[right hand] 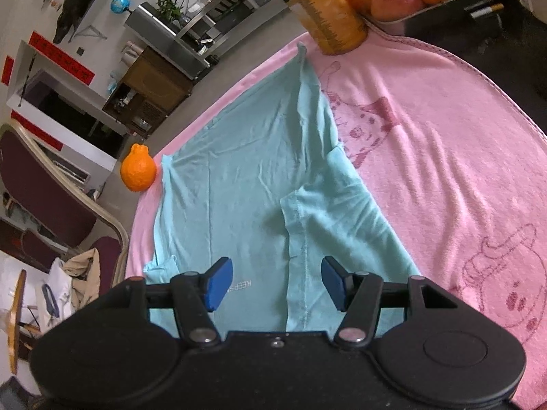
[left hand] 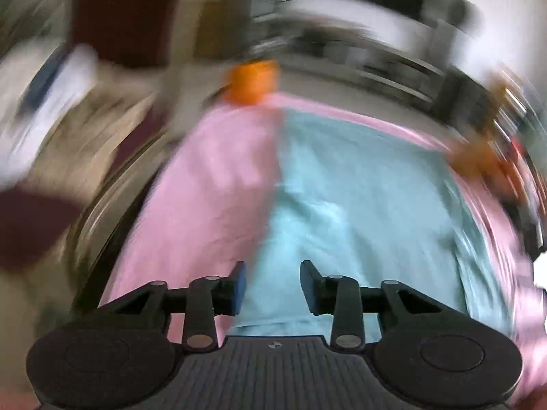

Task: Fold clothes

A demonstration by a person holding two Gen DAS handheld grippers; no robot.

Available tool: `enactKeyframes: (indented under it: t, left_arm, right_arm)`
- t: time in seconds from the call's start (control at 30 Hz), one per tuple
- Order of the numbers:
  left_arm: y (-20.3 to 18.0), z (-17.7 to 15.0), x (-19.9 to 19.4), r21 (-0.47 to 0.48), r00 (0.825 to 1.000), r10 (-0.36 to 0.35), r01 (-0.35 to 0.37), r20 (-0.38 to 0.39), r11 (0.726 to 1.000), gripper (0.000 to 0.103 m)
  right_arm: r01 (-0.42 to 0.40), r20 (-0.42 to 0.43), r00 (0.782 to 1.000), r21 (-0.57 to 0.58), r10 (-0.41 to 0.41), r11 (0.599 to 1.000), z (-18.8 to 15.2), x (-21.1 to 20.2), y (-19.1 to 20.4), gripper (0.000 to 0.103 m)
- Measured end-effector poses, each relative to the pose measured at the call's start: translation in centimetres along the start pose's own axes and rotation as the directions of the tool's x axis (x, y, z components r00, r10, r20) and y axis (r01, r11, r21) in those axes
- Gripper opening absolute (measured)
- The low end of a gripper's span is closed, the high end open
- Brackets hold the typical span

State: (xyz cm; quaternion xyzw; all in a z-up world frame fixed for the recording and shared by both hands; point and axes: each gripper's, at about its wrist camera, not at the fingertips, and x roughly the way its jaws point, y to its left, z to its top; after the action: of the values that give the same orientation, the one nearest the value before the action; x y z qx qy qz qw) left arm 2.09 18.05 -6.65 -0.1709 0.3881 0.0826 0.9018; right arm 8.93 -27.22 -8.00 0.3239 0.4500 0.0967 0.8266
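Both wrist views low, facing forward over shared teal garment (right hand: 253, 171), left view blurred

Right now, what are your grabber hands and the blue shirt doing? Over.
Left gripper and right gripper open, empty. Teal shirt partly folded on pink blanket. Orange at shirt's corner.

Left wrist view motion-blurred, orange fruit (left hand: 251, 83) smeared, bottle (right hand: 324, 10) top cut off

left wrist: heavy motion blur | right wrist: sharp, bright, soft daylight | edges fisheye-bent
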Motion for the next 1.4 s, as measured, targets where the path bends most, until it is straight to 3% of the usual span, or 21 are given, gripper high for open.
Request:
enactKeyframes:
  t: [0.03, 0.1, 0.23, 0.3, 0.33, 0.47, 0.5, 0.57, 0.67, 0.8, 1.03, 1.13, 1.3, 1.33, 1.4]
  left_arm:
    - [1.1, 0.1, 0.4, -0.068, 1.000, -0.004, 0.002, -0.027, 0.998, 0.031]
    - [1.5, -0.1, 0.8, -0.111, 0.998, -0.018, 0.011, -0.057, 0.994, 0.031]
    - [-1.3, -0.8, 0.8, 0.040, 0.998, -0.032, 0.034, -0.060, 0.999, 0.033]
    - [-3.0, -0.8, 1.2, 0.142, 0.999, 0.006, 0.001, -0.049, 0.990, 0.034]
    - [-3.8, -0.8, 1.5, 0.196, 0.998, 0.039, -0.031, -0.039, 0.980, 0.034]
    - [-5.5, 0.3, 2.8, 0.362, 0.982, 0.188, -0.169, -0.016, 0.917, 0.028]
    - [-5.4, 0.7, 2.9, 0.375, 0.981, 0.192, -0.172, -0.016, 0.911, 0.028]
    - [-4.7, 1.8, 3.1, 0.385, 0.983, 0.182, -0.160, -0.022, 0.909, 0.028]
    - [-2.6, 2.3, 4.5, 0.307, 0.987, 0.138, -0.108, -0.079, 0.946, 0.028]
    - [-0.8, 2.1, 6.2, 0.181, 0.977, 0.123, -0.092, -0.173, 0.979, 0.026]
    - [-1.2, 2.2, 5.9, 0.191, 0.981, 0.119, -0.089, -0.154, 0.978, 0.030]
    - [-1.2, 2.3, 6.4, 0.180, 0.977, 0.132, -0.102, -0.168, 0.978, 0.030]
    - [-0.4, 2.4, 7.1, 0.141, 0.967, 0.146, -0.118, -0.207, 0.983, 0.030]
    - [-0.3, 2.4, 7.1, 0.141, 0.967, 0.152, -0.125, -0.206, 0.982, 0.030]
    - [-0.2, 2.4, 7.1, 0.144, 0.965, 0.166, -0.138, -0.203, 0.980, 0.030]
  right_arm:
    - [0.004, 0.003, 1.000, 0.008, -0.004, 1.000, 0.1, -0.2, -0.3, 0.057]
    - [0.013, -0.001, 1.000, 0.027, -0.013, 1.000, 0.1, -0.3, -0.9, 0.058]
    - [0.013, -0.024, 1.000, 0.038, -0.012, 0.999, -0.1, 0.2, -1.4, 0.057]
    - [-0.003, -0.047, 0.999, 0.008, 0.003, 1.000, -0.5, 0.8, -0.8, 0.052]
    - [-0.019, -0.063, 0.998, -0.028, 0.017, 0.999, -0.8, 1.2, -0.1, 0.043]
    - [-0.137, -0.176, 0.977, -0.112, 0.116, 0.984, -2.4, 3.6, 3.6, 0.032]
    - [-0.167, -0.210, 0.967, -0.114, 0.141, 0.979, -2.7, 4.4, 4.6, 0.032]
    - [-0.190, -0.237, 0.960, -0.150, 0.151, 0.970, -3.1, 5.8, 7.2, 0.032]
    - [-0.181, -0.230, 0.965, -0.220, 0.129, 0.958, -2.9, 8.4, 11.0, 0.037]
    - [-0.167, -0.214, 0.970, -0.260, 0.112, 0.951, -2.4, 13.5, 14.2, 0.037]
    - [-0.102, -0.159, 0.986, -0.294, 0.056, 0.950, -2.9, 20.0, 15.5, 0.035]
    - [-0.074, -0.112, 0.993, -0.405, 0.031, 0.911, -3.9, 20.3, 16.7, 0.031]
    - [0.004, -0.019, 1.000, -0.648, -0.022, 0.762, -6.8, 20.2, 18.8, 0.004]
    - [0.020, 0.003, 1.000, -0.672, -0.024, 0.740, -7.3, 20.0, 19.1, 0.002]
    - [0.043, 0.061, 0.998, -0.679, -0.002, 0.733, -7.6, 18.8, 19.4, 0.002]
